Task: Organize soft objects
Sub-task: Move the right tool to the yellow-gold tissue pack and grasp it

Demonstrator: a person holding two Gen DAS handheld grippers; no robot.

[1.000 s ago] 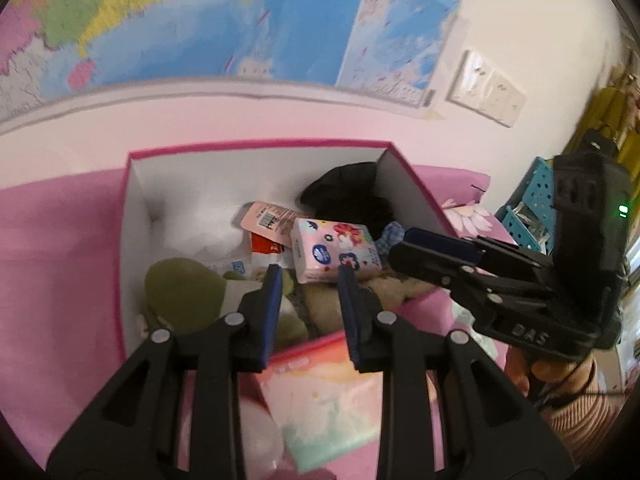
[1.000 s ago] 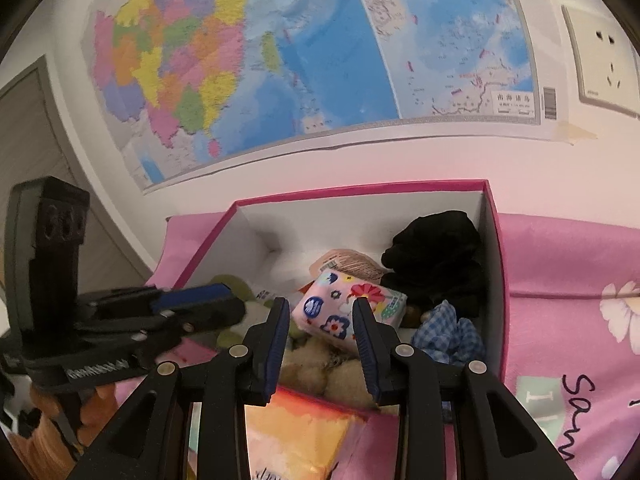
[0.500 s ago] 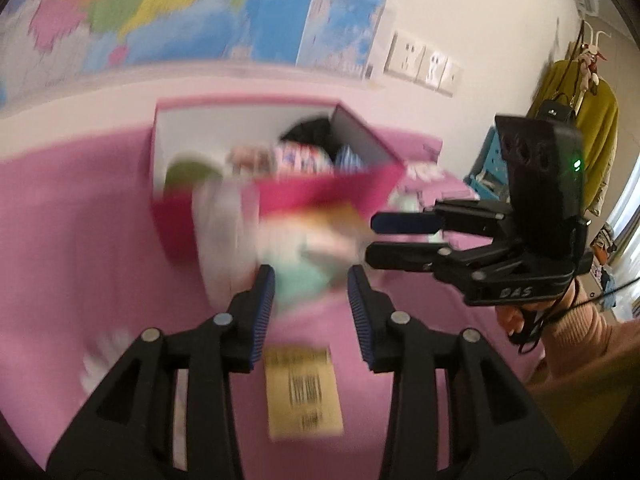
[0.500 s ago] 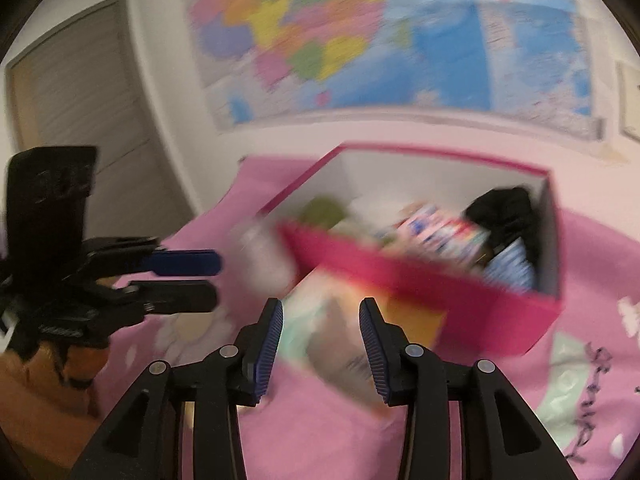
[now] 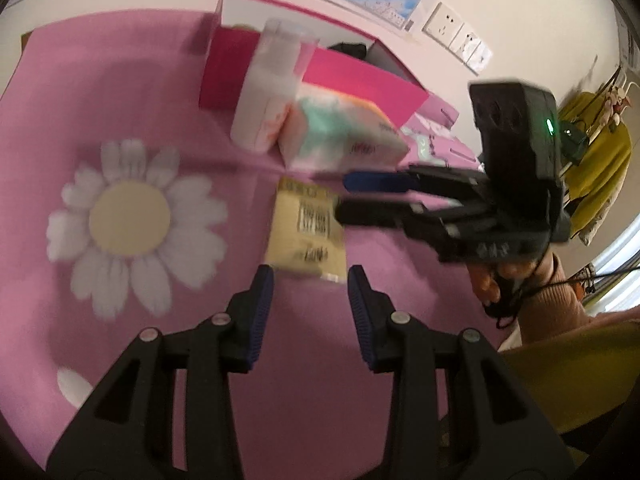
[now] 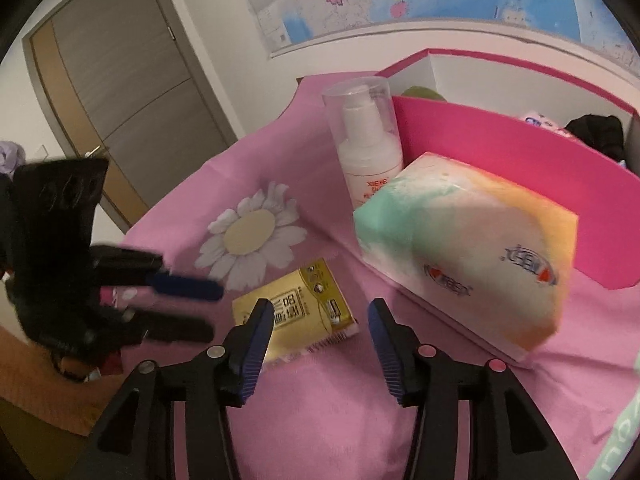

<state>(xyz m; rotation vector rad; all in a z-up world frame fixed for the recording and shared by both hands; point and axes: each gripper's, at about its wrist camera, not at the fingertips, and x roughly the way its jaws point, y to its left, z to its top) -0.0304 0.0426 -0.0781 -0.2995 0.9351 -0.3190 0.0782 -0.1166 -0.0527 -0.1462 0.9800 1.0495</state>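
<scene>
nearest the right gripper [image 6: 320,330], whose jaws are opening with nothing pressed between them, a flat gold sachet [image 6: 296,312] is seen lying on the pink desk cloth [image 6: 320,420]. the left gripper [image 5: 308,300] is held part open and empty just short of the sachet. the sachet is best approached low and pinched across its short edges. beyond the sachet lie a tissue pack [image 6: 468,256], a pump bottle [image 6: 366,140], then the pink box [image 6: 500,152].
</scene>
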